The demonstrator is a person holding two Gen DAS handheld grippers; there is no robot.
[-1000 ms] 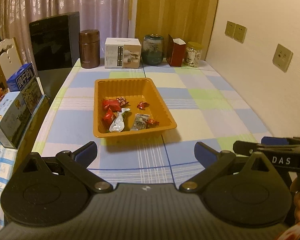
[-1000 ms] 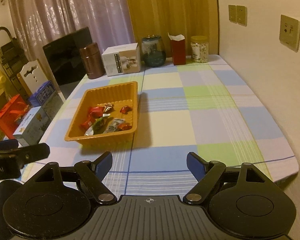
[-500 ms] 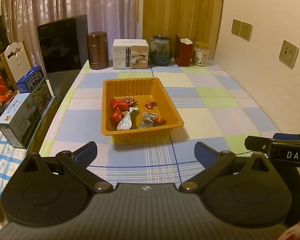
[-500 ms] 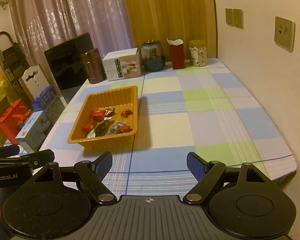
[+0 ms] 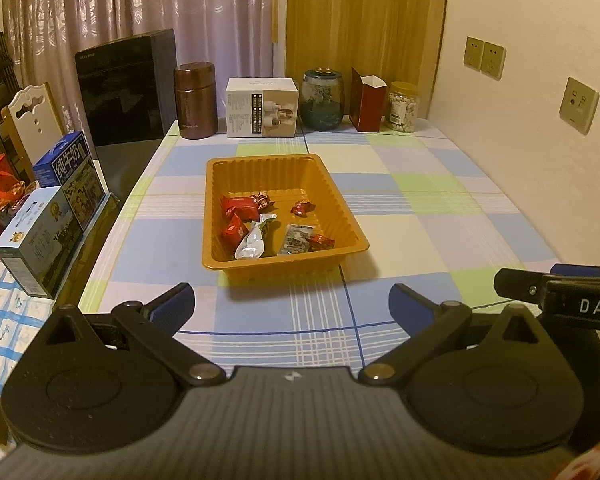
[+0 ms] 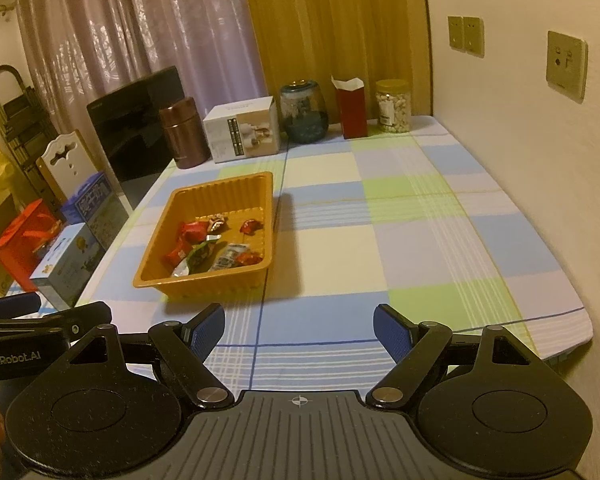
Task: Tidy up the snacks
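An orange tray (image 5: 340, 204) stands on the checked tablecloth and also shows in the right wrist view (image 6: 160, 236). It holds several wrapped snacks: red packets (image 5: 239, 209), a silver packet (image 5: 252, 242), a clear packet (image 5: 296, 239) and small red candies (image 5: 302, 208). My left gripper (image 5: 292, 306) is open and empty, held back over the table's near edge in front of the tray. My right gripper (image 6: 299, 330) is open and empty, to the right of the tray. The right gripper shows at the left wrist view's right edge (image 5: 560, 296).
Along the table's far edge stand a brown flask (image 5: 194, 100), a white box (image 5: 262, 107), a glass jar (image 5: 322, 99), a red carton (image 5: 367, 100) and a nut jar (image 5: 402, 106). Milk cartons (image 5: 44, 220) and a black appliance (image 5: 126, 88) stand left. The wall (image 5: 540, 120) is on the right.
Both grippers have drawn back and risen a little from the tray, so more of the table shows. Both stay open and empty. The snacks have not moved.
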